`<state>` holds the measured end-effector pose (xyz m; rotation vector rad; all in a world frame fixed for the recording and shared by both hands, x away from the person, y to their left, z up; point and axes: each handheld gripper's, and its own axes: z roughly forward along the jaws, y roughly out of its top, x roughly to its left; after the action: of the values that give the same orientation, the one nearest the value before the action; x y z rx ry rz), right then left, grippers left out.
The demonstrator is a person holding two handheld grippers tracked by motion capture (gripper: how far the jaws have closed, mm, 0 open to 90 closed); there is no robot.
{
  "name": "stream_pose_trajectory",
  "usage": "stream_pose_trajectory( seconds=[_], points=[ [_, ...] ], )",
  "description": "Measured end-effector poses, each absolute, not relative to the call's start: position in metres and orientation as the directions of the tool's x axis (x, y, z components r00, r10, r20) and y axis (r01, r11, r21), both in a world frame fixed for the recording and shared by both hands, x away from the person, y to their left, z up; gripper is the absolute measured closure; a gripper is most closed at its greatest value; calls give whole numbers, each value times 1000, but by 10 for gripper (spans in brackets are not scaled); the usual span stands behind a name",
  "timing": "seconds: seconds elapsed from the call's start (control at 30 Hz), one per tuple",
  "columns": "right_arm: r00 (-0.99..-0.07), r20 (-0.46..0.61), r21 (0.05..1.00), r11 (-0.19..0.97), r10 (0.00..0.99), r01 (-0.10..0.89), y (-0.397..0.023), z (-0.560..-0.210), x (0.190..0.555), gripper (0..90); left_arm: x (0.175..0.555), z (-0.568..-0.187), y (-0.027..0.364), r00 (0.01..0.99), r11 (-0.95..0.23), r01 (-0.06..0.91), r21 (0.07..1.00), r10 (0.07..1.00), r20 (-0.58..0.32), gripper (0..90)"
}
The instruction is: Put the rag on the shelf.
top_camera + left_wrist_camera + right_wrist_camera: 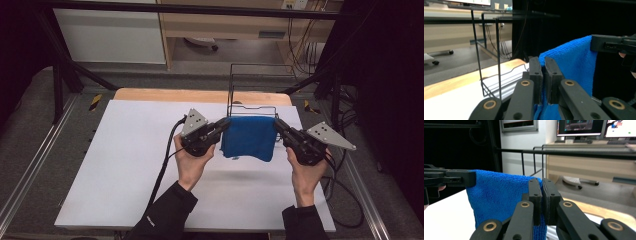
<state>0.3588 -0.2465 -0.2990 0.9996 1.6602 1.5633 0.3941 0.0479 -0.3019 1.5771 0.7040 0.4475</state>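
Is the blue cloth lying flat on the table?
No, the blue cloth hangs above the white table, held up at its top corners by the left gripper and the right gripper.

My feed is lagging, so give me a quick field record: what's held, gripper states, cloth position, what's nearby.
held item: blue terry cloth, hanging by its top edge
left gripper: shut on the cloth's left top corner
right gripper: shut on the cloth's right top corner
cloth position: lifted off the white table sheet, spread between both grippers
nearby: black wire rack right behind the cloth
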Motion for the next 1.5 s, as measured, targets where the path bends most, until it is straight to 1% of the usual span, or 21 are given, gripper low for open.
stream_pose_trajectory(
  seconds=[0.23, 0.7, 1.1, 1.5],
  points=[
    [-480, 38, 999, -15, 877, 52, -248, -284, 358, 870, 398, -286, 42, 733, -13, 139, 990, 673, -94, 855],
    [-453, 36, 999, -46, 891, -11, -252, -258, 363, 870, 415, -261, 32, 735, 48, 114, 992, 668, -117, 855],
    [-421, 17, 997, -48, 907, -62, -256, -232, 373, 870, 426, -238, 23, 735, 95, 84, 992, 666, -126, 854],
    [-400, 31, 992, -79, 916, -103, -262, -213, 385, 870, 438, -216, 10, 726, 108, 40, 993, 680, -104, 855]
  ],
)
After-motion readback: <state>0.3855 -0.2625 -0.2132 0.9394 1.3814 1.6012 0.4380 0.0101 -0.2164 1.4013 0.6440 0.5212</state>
